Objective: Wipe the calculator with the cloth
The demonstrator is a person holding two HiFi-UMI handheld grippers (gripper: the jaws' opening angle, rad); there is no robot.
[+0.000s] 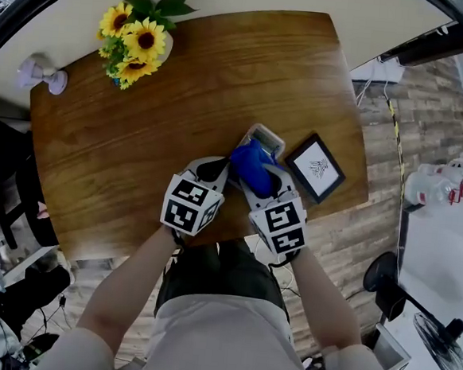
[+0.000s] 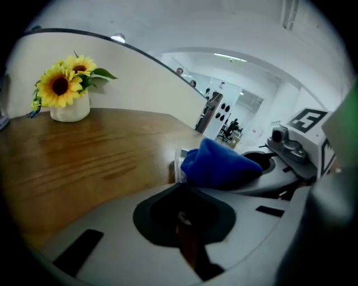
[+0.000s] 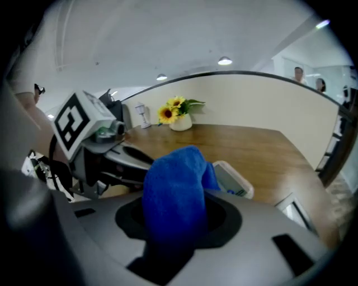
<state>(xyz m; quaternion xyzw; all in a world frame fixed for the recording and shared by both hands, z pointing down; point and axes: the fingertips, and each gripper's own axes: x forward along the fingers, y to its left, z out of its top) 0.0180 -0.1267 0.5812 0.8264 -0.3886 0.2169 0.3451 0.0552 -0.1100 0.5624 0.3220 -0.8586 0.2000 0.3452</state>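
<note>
Warm brown wooden tabletop [image 1: 138, 149] fills the head view, with grey-brown plank flooring [image 1: 395, 137] beyond its right edge. At the far left corner lies a small pale lilac stemmed ornament [image 1: 41, 72], and just right of it stands a bunch of yellow sunflowers [image 1: 135, 45] in a white vase [image 1: 164, 47]. Near the table's front edge, the left gripper [image 1: 215, 171] has its jaws drawn together. Their tips sit right at the near left side of the white, grey-screened calculator [image 1: 265, 139]; whether they nip its edge cannot be told. The calculator lies flat, largely covered by the bright blue cloth [image 1: 251, 166]. The right gripper [image 1: 265, 183] has its jaws pinched on that bunched cloth, which drapes over them and rests on the calculator. Just right of it, apart, a black-framed picture [image 1: 315, 168] lies flat on the table.
</note>
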